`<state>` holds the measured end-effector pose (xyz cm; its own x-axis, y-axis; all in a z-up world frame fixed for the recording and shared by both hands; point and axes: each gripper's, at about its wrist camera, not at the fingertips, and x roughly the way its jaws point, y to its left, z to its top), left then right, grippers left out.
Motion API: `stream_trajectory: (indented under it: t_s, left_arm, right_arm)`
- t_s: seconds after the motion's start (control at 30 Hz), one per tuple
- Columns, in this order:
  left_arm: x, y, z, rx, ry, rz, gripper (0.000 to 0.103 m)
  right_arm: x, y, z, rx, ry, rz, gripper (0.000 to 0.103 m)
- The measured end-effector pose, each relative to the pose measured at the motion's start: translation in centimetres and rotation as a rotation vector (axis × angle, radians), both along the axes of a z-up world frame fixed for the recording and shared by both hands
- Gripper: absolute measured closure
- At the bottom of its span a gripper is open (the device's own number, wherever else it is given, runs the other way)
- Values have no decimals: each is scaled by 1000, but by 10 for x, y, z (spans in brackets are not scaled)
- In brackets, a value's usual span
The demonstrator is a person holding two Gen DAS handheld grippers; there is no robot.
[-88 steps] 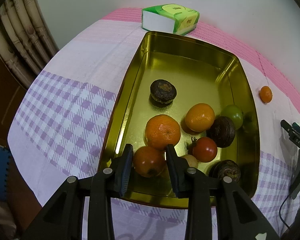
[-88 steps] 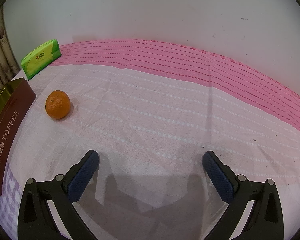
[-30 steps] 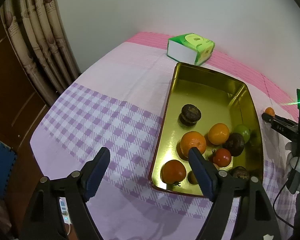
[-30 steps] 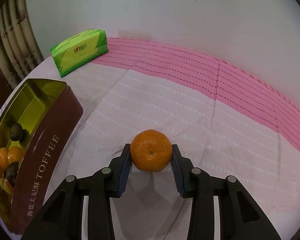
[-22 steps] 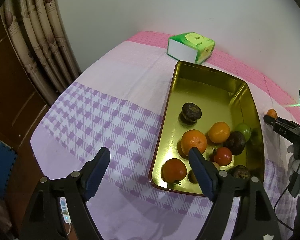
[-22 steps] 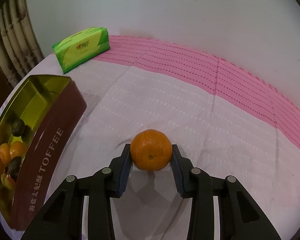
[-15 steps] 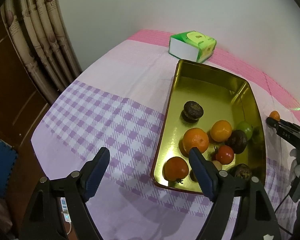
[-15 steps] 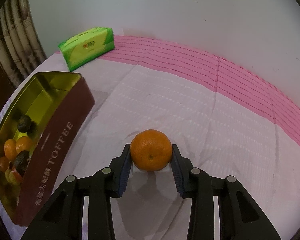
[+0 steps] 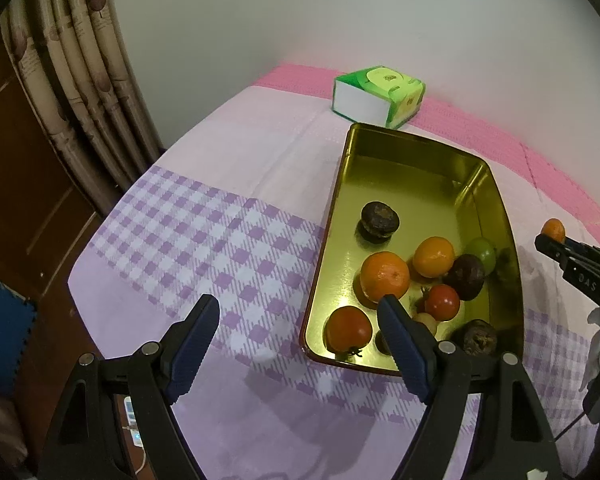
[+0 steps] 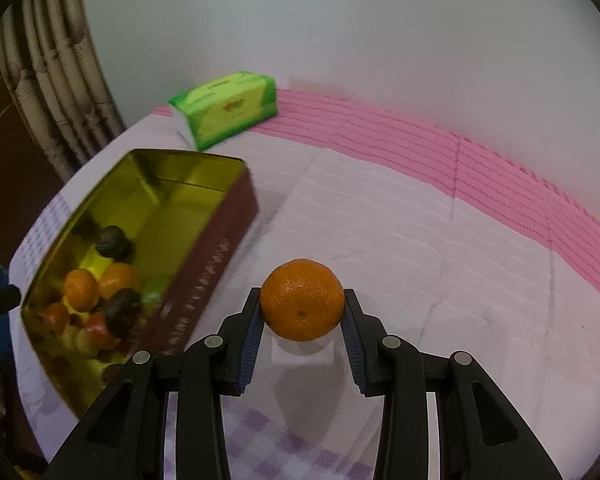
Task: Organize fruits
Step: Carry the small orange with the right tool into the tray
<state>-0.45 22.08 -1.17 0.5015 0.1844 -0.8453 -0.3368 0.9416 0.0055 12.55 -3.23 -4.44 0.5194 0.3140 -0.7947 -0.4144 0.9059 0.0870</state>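
Note:
My right gripper point(image 10: 303, 296) is shut on a small orange point(image 10: 302, 306) and holds it above the white cloth, to the right of the gold toffee tin point(image 10: 216, 256). In the left wrist view the same orange point(image 9: 553, 229) shows at the far right in the right gripper point(image 9: 550, 242), just past the tin's point(image 9: 496, 188) right wall. Two oranges point(image 9: 385, 278), two tomatoes point(image 9: 348, 328), a green fruit point(image 9: 482, 250) and dark brown fruits point(image 9: 379, 220) lie in the tin's near half. My left gripper point(image 9: 297, 302) hovers before the tin's near left corner, its jaws opening with nothing between them.
A green tissue box point(image 9: 378, 96) stands behind the tin by the wall. The cloth-covered table ends at the left, where a curtain point(image 9: 80, 60) and a wooden door stand. Bare gold floor fills the tin's far half. Pink striped cloth point(image 10: 480, 168) runs along the wall.
My right gripper has risen with the orange and swung toward the tin, which now sits nearer the middle of its view. The left gripper has stayed put.

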Motion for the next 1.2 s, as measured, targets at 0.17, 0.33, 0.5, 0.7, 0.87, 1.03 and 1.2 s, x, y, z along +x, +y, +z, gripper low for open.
stream_trajectory:
  t_s: [0.17, 0.33, 0.5, 0.7, 0.87, 1.03, 1.2]
  left_arm:
    - [-7, 1, 7, 4, -20, 7, 11]
    - [-14, 5, 13, 1, -29, 18, 11]
    - [-20, 12, 18, -7, -37, 38, 11]
    - [-24, 15, 18, -11, -18, 47, 11]
    - [-28, 14, 19, -4, -9, 38, 11]
    - [-32, 15, 19, 3, 5, 40, 11]
    - [-36, 16, 18, 3, 12, 42, 11]
  right_arm:
    - [-14, 17, 14, 24, -13, 48, 64]
    - [-31, 43, 22, 31, -18, 122, 64]
    - [-47, 68, 25, 29, -17, 191, 64]
    - [-57, 91, 16, 15, 7, 243, 64]
    - [-62, 105, 6, -3, 26, 266, 64]
    - [-65, 112, -1, -24, 25, 269, 64]
    - [-64, 116, -1, -34, 12, 257, 64]
